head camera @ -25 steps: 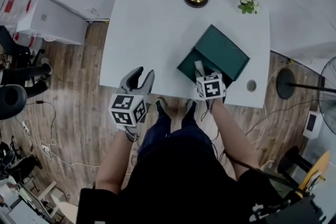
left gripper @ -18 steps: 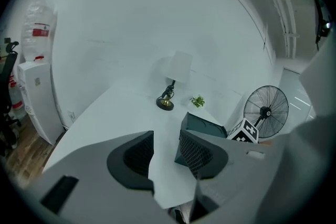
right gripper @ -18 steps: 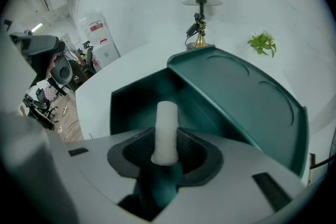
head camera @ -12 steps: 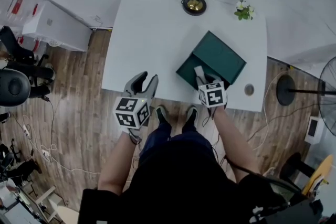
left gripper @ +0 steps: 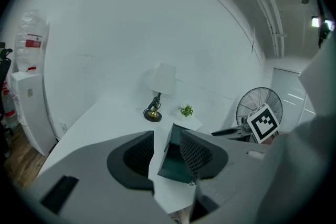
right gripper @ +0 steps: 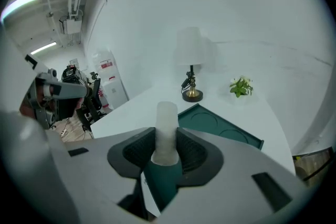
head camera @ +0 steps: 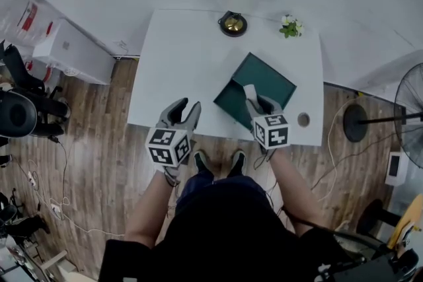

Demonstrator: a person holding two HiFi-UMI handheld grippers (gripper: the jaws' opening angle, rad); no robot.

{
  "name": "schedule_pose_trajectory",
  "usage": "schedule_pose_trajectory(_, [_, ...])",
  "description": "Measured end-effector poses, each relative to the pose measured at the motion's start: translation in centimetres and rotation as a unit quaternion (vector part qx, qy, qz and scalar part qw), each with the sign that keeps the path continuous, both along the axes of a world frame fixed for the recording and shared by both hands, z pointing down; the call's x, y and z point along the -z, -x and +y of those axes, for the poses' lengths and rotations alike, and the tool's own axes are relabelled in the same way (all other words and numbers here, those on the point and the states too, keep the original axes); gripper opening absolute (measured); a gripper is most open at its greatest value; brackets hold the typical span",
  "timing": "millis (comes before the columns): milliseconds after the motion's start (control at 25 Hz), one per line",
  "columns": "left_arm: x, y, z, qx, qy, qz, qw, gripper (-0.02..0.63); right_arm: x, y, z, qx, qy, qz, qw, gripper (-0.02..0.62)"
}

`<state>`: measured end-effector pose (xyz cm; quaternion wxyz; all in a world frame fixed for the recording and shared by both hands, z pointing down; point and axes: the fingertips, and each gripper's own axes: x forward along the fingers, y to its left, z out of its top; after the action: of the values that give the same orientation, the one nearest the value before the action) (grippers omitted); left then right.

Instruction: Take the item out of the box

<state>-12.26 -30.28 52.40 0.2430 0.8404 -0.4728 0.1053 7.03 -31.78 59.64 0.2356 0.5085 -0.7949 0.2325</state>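
1. Our right gripper [right gripper: 166,139] has just been closing its jaws, and now both pads press on the item [right gripper: 167,113], one on each side.
2. The item is a white tube shape. It stands up straight between the jaws, and its top pokes out past their tips.
3. In the head view, the item hangs over the near part of the open dark green box [head camera: 232,101]. We cannot tell if its bottom end is out of the box.
4. The box lid [right gripper: 223,127] lies open just behind the item, with round hollows in it.
5. Our left gripper [left gripper: 167,139] has its jaws apart and holds nothing. It hangs over the near edge of the white table [head camera: 185,63], well to the left of the box.
6. The box sits on the right side of the table, near our edge.
7. At the far edge stand a lamp [head camera: 232,23] with a gold foot and a small green plant [head camera: 289,26].
8. A fan [head camera: 411,117] stands on the wooden floor to the right of the table.
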Motion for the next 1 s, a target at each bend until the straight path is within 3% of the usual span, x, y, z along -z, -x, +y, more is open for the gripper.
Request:
schedule_pose_trajectory(480, [6.9,1.6,-0.5,0.02,-0.067,0.003,0.9975,0.155,13.4,-0.4,-1.0,-0.019,-0.136,-0.091,0.986,0.132])
schedule_pose_trajectory(1000, [15.2,0.5,-1.8,0.007,-0.151,0.012,0.9884,0.154,24.9,0.0,-0.7,-0.01,-0.275,-0.123,0.953,0.132])
